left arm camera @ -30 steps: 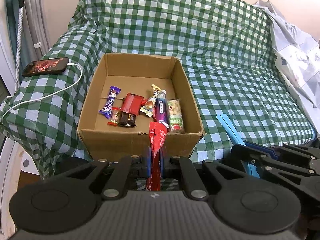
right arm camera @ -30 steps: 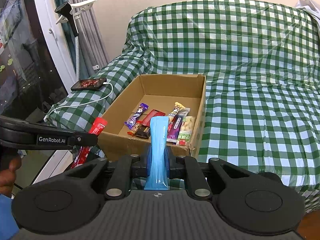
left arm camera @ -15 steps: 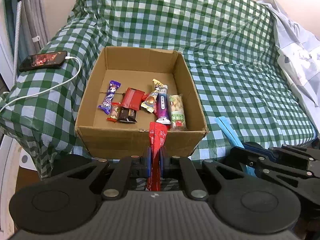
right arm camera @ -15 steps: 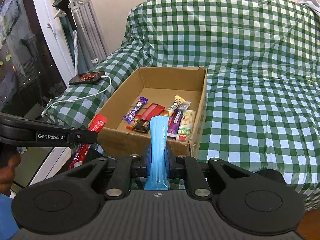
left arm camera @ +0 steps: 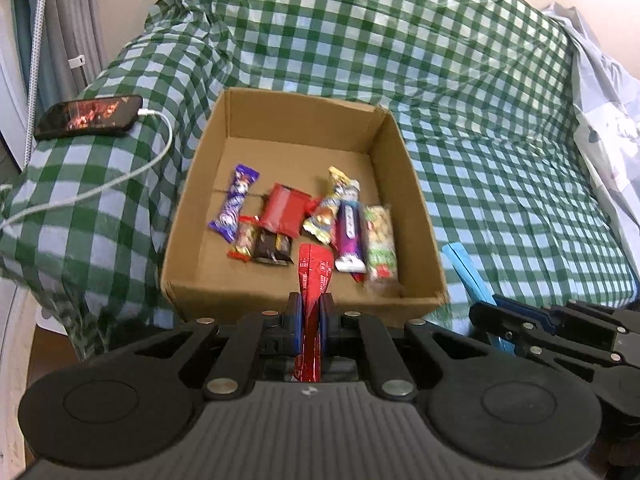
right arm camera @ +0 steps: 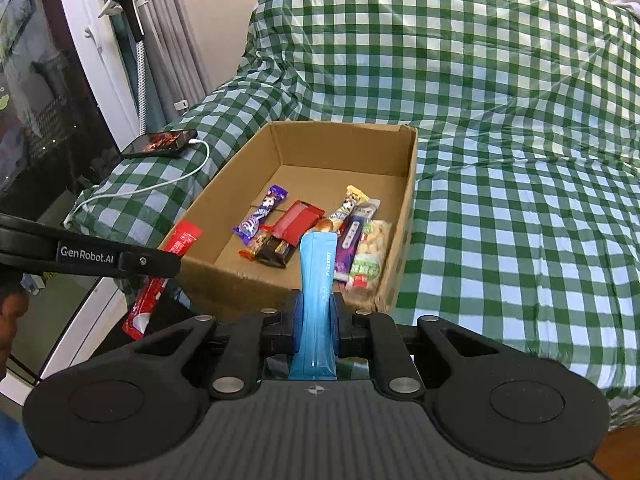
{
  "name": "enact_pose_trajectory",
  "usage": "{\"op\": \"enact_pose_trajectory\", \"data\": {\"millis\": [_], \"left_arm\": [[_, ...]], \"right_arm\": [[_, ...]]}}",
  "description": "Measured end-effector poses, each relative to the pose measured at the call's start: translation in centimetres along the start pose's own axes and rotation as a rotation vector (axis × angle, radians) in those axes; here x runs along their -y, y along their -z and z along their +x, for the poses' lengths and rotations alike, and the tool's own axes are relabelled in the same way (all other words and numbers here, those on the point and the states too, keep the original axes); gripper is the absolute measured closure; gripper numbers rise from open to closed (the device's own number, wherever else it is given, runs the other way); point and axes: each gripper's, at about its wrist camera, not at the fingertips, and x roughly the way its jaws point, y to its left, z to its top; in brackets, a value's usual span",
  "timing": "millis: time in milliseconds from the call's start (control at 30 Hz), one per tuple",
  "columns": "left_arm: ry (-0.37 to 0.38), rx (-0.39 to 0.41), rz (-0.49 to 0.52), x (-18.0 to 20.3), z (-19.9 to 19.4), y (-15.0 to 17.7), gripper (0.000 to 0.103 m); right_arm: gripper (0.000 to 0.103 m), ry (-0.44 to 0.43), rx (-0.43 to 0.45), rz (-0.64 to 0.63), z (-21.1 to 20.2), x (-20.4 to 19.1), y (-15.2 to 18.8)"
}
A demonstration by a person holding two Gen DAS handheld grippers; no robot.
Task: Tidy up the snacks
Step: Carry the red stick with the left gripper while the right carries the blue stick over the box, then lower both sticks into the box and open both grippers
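Observation:
An open cardboard box [left arm camera: 404,168] [right arm camera: 408,184] sits on a green checked bed cover and holds several snack bars, among them a purple one [left arm camera: 234,204] and a red one [left arm camera: 282,216]. My left gripper [left arm camera: 310,312] is shut on a red snack packet [left arm camera: 314,276], whose tip reaches over the box's near wall. My right gripper [right arm camera: 318,312] is shut on a blue snack packet [right arm camera: 318,272], just short of the near wall. In the right wrist view the left gripper [right arm camera: 160,264] with its red packet [right arm camera: 182,240] stands left of the box. The left wrist view shows the blue packet [left arm camera: 466,268] at the right.
A phone [left arm camera: 90,116] [right arm camera: 162,142] on a white charging cable [left arm camera: 120,176] lies on the cover left of the box. A pale cloth [left arm camera: 608,120] is heaped at the right. Curtains and a glass door [right arm camera: 44,92] stand at the left. The checked cover [right arm camera: 520,200] spreads right of the box.
Both grippers have moved closer to the box with their packets held. The box looks larger, and the red packet's tip now overlaps its near wall.

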Motion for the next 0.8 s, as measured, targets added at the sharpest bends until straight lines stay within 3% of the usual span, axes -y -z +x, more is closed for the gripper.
{"op": "enact_pose_trajectory", "data": {"millis": [467, 800], "left_arm": [[-0.057, -0.035, -0.004, -1.9, 8.6, -8.7, 0.094], [-0.085, -0.069, 0.014, -2.5, 14.4, -12.0, 0.094]], "right_arm": [[0.088, -0.022, -0.031, 0.038, 9.0, 2.4, -6.6], [0.088, -0.006, -0.060, 0.074, 14.5, 4.4, -8.6]]}}
